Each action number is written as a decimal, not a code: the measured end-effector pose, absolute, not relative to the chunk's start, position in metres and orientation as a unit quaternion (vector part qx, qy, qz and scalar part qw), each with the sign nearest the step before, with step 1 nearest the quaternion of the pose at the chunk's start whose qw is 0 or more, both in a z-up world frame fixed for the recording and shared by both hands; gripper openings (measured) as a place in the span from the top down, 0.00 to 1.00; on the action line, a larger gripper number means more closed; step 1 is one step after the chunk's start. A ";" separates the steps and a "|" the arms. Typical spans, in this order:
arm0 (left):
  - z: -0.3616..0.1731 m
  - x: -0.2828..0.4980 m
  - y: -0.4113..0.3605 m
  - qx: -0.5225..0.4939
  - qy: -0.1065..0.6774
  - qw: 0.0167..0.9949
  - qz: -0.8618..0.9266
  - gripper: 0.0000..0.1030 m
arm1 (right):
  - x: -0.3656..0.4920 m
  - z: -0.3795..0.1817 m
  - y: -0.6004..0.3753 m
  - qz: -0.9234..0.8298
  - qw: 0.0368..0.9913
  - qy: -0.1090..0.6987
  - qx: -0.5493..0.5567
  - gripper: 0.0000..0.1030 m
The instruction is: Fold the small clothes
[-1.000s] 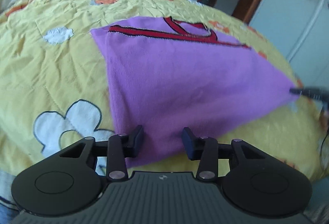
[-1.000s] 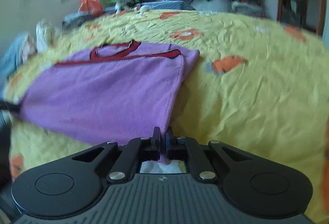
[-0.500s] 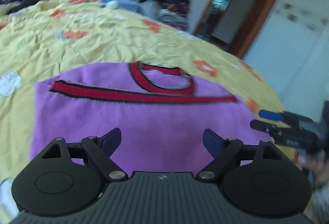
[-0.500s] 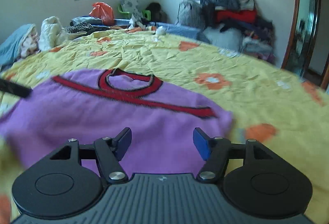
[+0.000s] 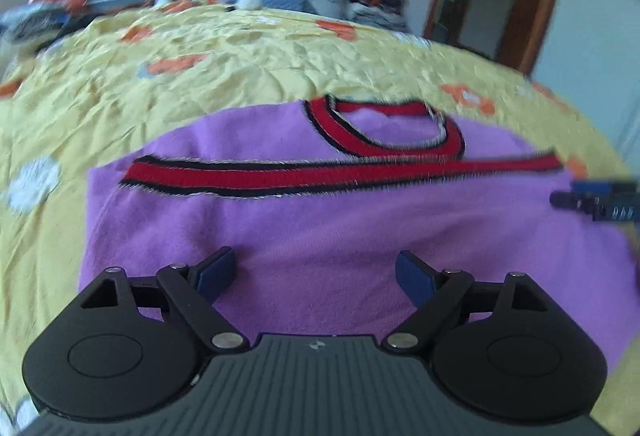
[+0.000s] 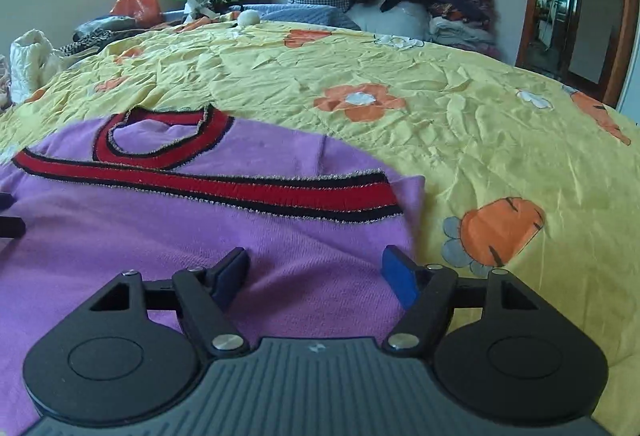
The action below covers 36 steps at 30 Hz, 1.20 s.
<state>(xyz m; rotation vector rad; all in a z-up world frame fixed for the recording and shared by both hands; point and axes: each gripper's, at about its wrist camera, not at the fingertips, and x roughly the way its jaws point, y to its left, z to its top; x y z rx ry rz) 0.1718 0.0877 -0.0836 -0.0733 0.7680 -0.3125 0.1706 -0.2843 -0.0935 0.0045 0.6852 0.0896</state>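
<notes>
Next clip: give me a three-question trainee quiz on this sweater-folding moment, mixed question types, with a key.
1. True or false: the left gripper is clamped on the purple sweater.
2. Multiple choice: what does the sweater lie on? A) a wooden floor B) a yellow flowered bedspread C) a white table
3. Fill in: the band across the sweater and its collar are mainly ____ with dark edging.

Key: 1. False: its jaws stand wide apart with nothing pinched; the right gripper also grips nothing, and its jaws are opening. 2. B. 3. Red.
</notes>
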 end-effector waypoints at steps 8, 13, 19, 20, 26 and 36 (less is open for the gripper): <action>-0.085 0.221 0.116 -0.080 0.383 0.913 -0.116 0.11 | 0.217 -0.104 -0.280 0.056 0.934 0.352 -0.013 0.26; -0.084 0.214 0.112 -0.006 0.368 0.926 -0.087 0.13 | 0.209 -0.098 -0.286 0.039 0.934 0.355 -0.006 0.24; -0.056 0.157 0.111 -0.073 0.319 0.933 -0.147 0.02 | 0.139 -0.080 -0.276 0.058 0.959 0.275 0.042 0.00; -0.058 0.154 0.106 -0.077 0.326 0.929 -0.155 0.02 | 0.141 -0.081 -0.271 0.069 0.955 0.285 0.043 0.00; -0.093 0.169 0.098 -0.047 0.353 0.927 -0.118 0.04 | 0.175 -0.108 -0.264 0.058 0.932 0.357 -0.012 0.00; -0.071 0.157 0.114 -0.048 0.327 0.935 -0.125 0.03 | 0.185 -0.081 -0.260 0.054 0.930 0.362 -0.029 0.00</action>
